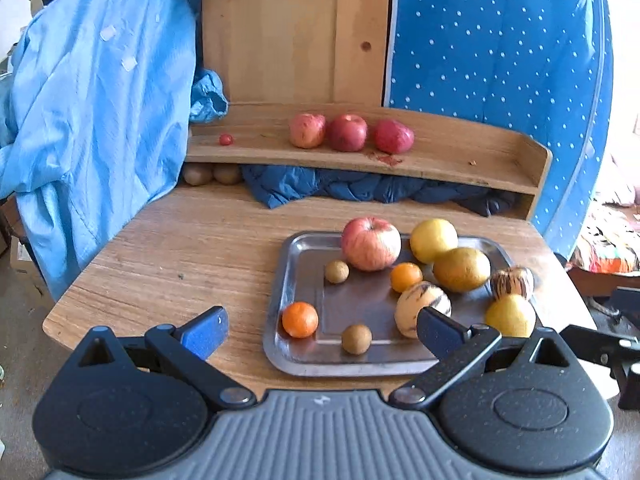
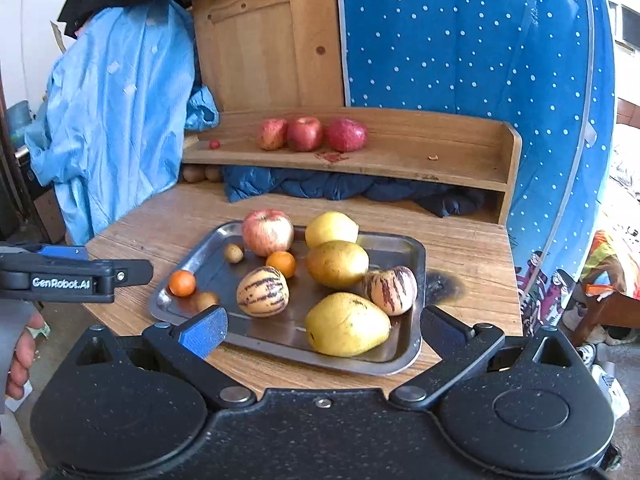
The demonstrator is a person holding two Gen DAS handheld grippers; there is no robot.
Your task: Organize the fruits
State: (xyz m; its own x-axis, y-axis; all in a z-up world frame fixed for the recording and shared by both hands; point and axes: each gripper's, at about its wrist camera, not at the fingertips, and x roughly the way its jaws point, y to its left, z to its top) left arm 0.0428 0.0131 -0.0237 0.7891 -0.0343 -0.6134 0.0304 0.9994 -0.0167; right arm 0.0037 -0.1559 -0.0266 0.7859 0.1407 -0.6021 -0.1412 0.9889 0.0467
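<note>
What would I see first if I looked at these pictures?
First you would see a shiny metal tray on the wooden table, full of fruit, with a big pink apple at its back. Behind it, three red apples sit in a row on a wooden shelf. Both claws are open, holding nothing.

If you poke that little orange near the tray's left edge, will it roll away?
Probably a little. The small orange looks round and sits loose on the smooth metal tray, so a push would likely roll it. The tray's raised rim should stop it leaving. It looks firm and light, so the open left hand-held gripper could likely lift it, though round skin may slip.
</note>
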